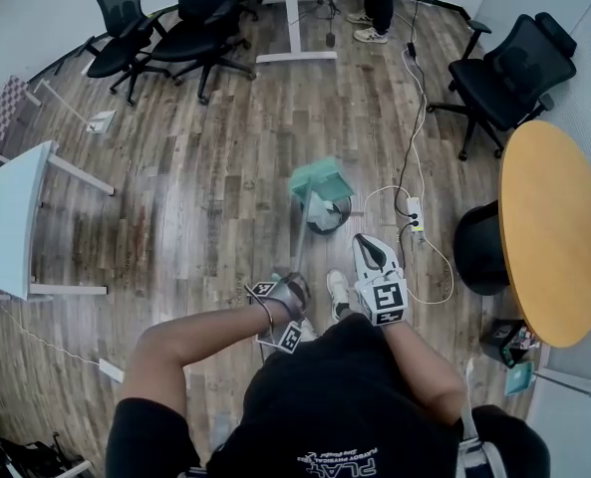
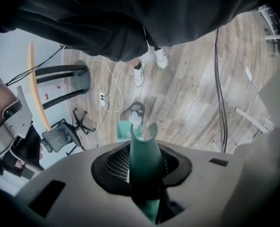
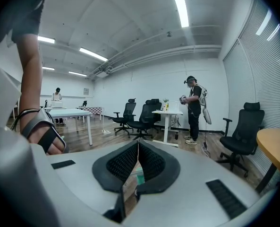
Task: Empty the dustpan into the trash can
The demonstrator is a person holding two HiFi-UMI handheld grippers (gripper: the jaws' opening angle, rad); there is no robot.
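Observation:
A green dustpan (image 1: 322, 179) on a long green handle (image 1: 301, 242) is tipped over a small dark trash can (image 1: 333, 217) on the wooden floor. My left gripper (image 1: 297, 287) is shut on the handle's upper end. In the left gripper view the handle (image 2: 144, 167) runs up between the pads of the left gripper (image 2: 142, 150) towards the dustpan (image 2: 124, 130) and the trash can (image 2: 131, 110), with a white scrap (image 2: 136, 121) at the pan. My right gripper (image 1: 365, 245) hangs to the right of the handle, apart from it. The right gripper (image 3: 138, 145) is shut and holds nothing.
A power strip (image 1: 415, 212) with a white cable lies right of the can. A round wooden table (image 1: 554, 227) stands at the right, a white table (image 1: 11, 217) at the left. Black office chairs (image 1: 509, 73) (image 1: 175, 28) stand farther off. A person (image 1: 375, 8) stands by a far desk.

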